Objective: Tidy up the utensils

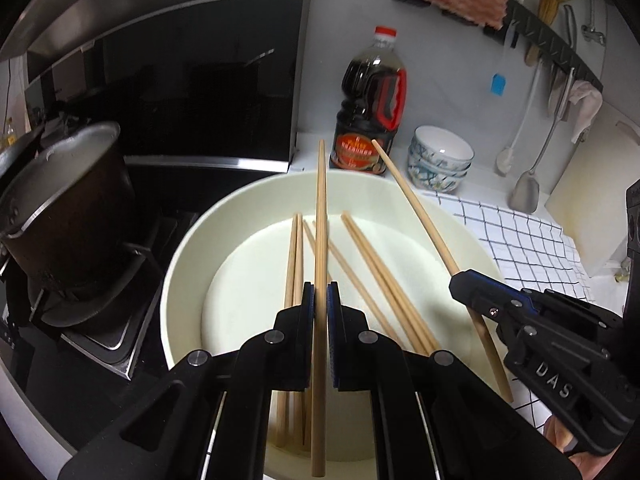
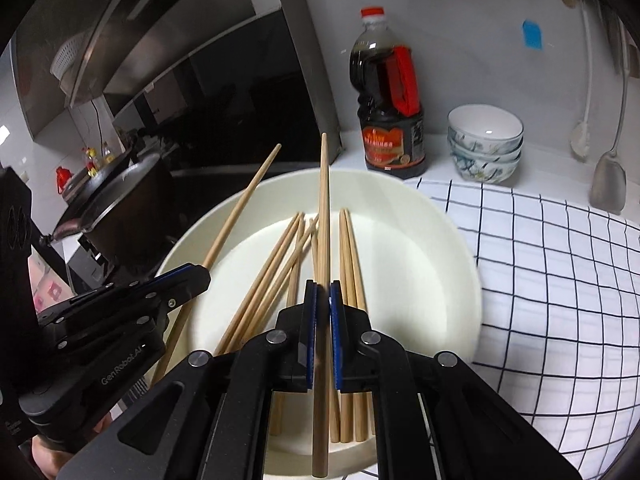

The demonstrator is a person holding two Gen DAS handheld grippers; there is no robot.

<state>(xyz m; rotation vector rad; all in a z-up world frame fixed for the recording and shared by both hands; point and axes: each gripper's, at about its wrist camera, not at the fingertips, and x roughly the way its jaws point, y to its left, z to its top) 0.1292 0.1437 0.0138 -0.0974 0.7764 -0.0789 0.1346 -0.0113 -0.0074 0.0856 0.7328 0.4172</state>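
A wide cream bowl (image 1: 188, 248) sits on the counter and holds several loose wooden chopsticks (image 1: 376, 276). My left gripper (image 1: 321, 292) is shut on one chopstick (image 1: 321, 200) and holds it above the bowl, pointing away. My right gripper (image 1: 460, 280) appears at the right, shut on a second chopstick (image 1: 416, 204) that slants over the bowl's right rim. In the right wrist view my right gripper (image 2: 323, 292) is shut on its chopstick (image 2: 325, 200) above the bowl (image 2: 452, 240), with loose chopsticks (image 2: 348, 256) below. My left gripper (image 2: 200, 276) holds its chopstick (image 2: 244, 200) at the left.
A soy sauce bottle (image 1: 370, 108) and stacked patterned bowls (image 1: 438, 160) stand behind the bowl. A checked cloth (image 1: 520, 236) lies to the right. A dark pot (image 1: 68, 196) sits on the stove at the left. Utensils hang on a wall rack (image 1: 556, 52); a cutting board (image 1: 588, 200) leans at the right.
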